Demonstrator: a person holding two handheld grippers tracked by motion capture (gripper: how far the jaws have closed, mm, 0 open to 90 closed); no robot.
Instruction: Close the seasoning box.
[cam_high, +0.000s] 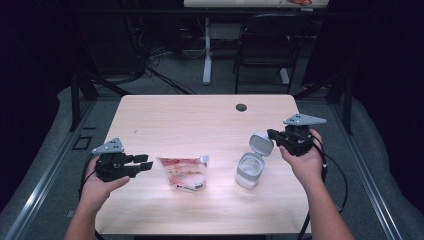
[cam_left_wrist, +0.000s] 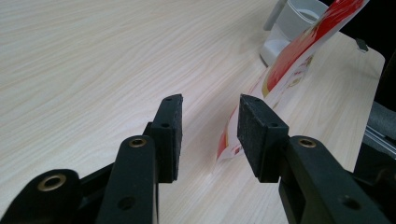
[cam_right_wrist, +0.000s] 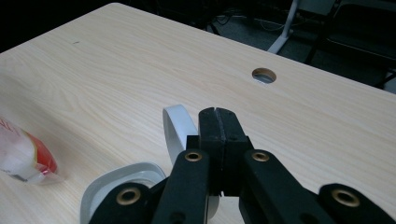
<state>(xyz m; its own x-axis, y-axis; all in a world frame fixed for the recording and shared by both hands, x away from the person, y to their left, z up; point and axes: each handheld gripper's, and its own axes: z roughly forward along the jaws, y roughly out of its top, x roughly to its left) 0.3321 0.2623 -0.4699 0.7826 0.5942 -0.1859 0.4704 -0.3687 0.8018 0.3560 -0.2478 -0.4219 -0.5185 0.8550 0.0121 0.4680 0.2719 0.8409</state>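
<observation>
While my left gripper (cam_high: 145, 165) rests on the counter (cam_high: 180, 120) with its jaws apart and nothing between them, the refill pouch (cam_high: 184, 172) lies just beyond its tips, toward the middle of the counter. In the left gripper view, the pouch's (cam_left_wrist: 299, 51) red-and-white edge runs away from the jaws toward the white container (cam_left_wrist: 292, 28) behind it, so its long axis is roughly in line with my reach. My right gripper (cam_high: 272, 134) has its jaws pressed together, empty, sitting just beside the container's flipped-up lid (cam_high: 260, 144); the right gripper view shows the closed tips right against that lid (cam_right_wrist: 179, 128). The container (cam_high: 250, 170) stands open, near the pouch but apart from it. My left hand is the nearer one to the pouch, so I judge the pick-up falls to it.
</observation>
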